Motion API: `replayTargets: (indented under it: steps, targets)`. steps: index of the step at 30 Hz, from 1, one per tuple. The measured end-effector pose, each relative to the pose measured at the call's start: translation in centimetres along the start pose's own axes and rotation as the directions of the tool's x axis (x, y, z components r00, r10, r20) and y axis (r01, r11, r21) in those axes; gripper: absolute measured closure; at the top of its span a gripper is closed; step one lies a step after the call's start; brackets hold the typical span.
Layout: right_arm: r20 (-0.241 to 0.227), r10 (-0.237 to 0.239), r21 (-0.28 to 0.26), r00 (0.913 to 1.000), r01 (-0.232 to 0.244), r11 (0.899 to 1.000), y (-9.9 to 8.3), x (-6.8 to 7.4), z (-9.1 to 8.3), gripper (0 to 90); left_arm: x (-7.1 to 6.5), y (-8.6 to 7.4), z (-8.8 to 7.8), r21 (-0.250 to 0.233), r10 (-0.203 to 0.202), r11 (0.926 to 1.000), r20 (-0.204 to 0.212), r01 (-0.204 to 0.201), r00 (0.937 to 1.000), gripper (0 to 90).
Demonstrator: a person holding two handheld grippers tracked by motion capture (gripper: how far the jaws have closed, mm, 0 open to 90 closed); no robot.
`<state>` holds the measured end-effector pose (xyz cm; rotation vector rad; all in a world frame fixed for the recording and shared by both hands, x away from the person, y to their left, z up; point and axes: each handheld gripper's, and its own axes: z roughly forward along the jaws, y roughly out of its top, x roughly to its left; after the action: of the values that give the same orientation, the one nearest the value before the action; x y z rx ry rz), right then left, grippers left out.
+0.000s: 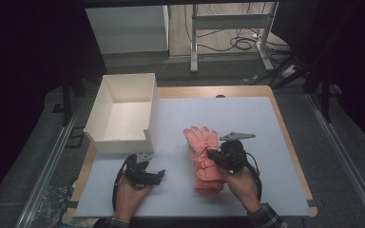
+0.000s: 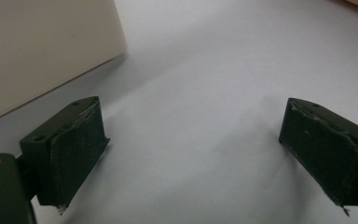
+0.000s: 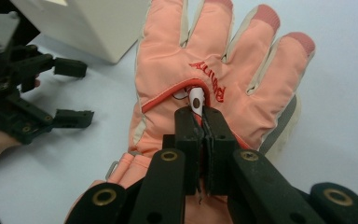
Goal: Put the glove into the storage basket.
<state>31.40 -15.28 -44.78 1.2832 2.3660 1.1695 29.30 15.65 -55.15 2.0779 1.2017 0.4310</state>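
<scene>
A salmon-pink padded glove (image 1: 200, 140) lies flat on the pale mat, fingers pointing away from me. In the right gripper view the glove (image 3: 214, 56) shows red lettering and a curved zip on its back. My right gripper (image 3: 204, 114) is shut, its jaws pressed together on the glove at the small white zip pull (image 3: 196, 99). In the high view that right gripper (image 1: 210, 153) rests over the glove's middle. My left gripper (image 1: 159, 175) hovers open above bare mat left of the glove. Its jaws stand wide apart with nothing between them (image 2: 193, 112).
An open white box (image 1: 121, 142) stands at the mat's left side, close behind the left gripper; its wall (image 2: 42, 46) fills that gripper's upper left. The mat (image 1: 252, 123) has free room right of and beyond the glove. Table legs and cables lie on the floor behind.
</scene>
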Motion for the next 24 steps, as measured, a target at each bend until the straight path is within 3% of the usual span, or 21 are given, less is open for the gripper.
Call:
replayTargets:
  steps: [3,8,14,19,24]
  targets:
    - [0.001,0.028,-0.007,0.9996,-0.028,1.0,-0.5,-0.3,0.6,85.1,0.0,0.0,0.0,0.001,-0.003,1.0,0.001,0.003,1.0,6.7]
    - [0.032,0.007,-0.035,0.9995,-0.006,0.999,-1.1,-0.4,0.9,76.3,0.0,0.0,0.0,0.0,-0.004,1.0,0.001,0.004,1.0,6.7]
    - [0.024,-0.046,-0.056,0.9987,0.047,0.997,-0.5,-0.6,-0.5,64.4,0.0,0.0,0.0,0.001,-0.001,1.0,0.001,0.001,1.0,6.7]
    - [0.043,-0.086,-0.058,0.9954,0.089,0.994,-0.4,-1.2,-2.1,62.3,0.0,0.0,0.0,0.001,-0.001,1.0,0.001,0.001,1.0,6.7]
    - [0.058,-0.096,-0.048,0.9937,0.099,0.994,-1.6,-2.5,-3.3,61.6,0.0,0.0,0.0,-0.001,-0.005,1.0,0.002,0.005,1.0,6.8]
